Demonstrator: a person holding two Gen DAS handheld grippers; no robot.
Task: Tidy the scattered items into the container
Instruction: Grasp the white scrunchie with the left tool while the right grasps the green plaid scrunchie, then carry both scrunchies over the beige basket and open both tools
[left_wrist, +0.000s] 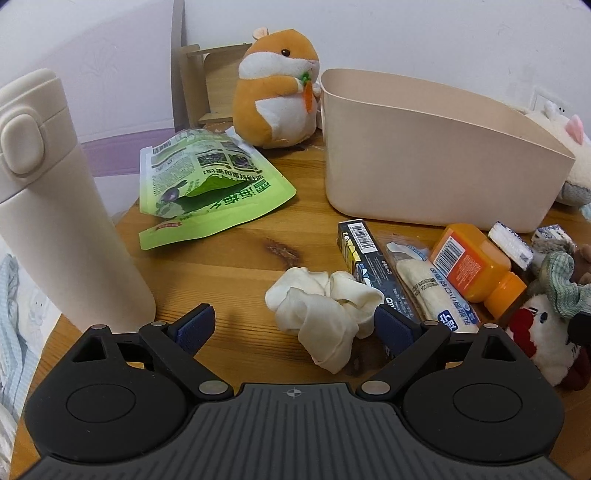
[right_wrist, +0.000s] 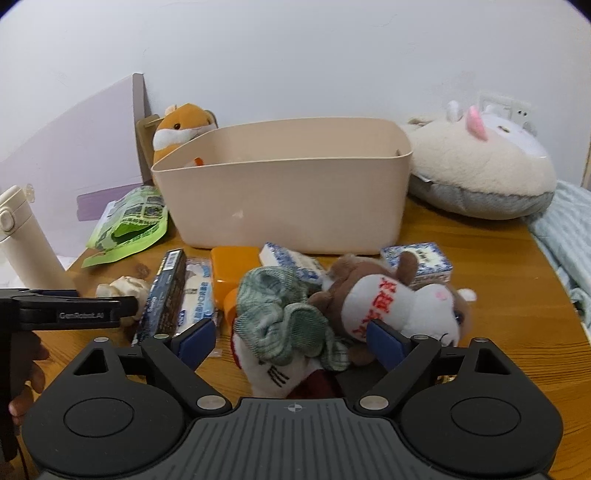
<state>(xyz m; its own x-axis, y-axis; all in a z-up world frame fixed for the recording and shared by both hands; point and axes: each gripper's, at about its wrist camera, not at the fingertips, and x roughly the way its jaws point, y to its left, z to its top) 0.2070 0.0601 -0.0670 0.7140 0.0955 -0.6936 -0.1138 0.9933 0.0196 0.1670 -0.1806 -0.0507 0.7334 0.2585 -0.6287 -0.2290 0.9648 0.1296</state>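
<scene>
1. Through the left wrist camera, I am holding the left gripper (left_wrist: 293, 326) with its jaws spread apart, clamped on nothing. A crumpled white cloth (left_wrist: 325, 308) is lying on the counter (left_wrist: 229, 266) between its fingertips, nearer the right pad. The beige container (left_wrist: 436, 162) is standing well beyond, empty as far as I can see.

2. Through the right wrist camera, I am holding the right gripper (right_wrist: 291, 341) wide apart, gripping nothing. A green checked cloth (right_wrist: 286, 314) and a brown-and-white plush toy (right_wrist: 399, 306) are lying between its fingertips; the container (right_wrist: 288, 195) is sitting behind them.
</scene>
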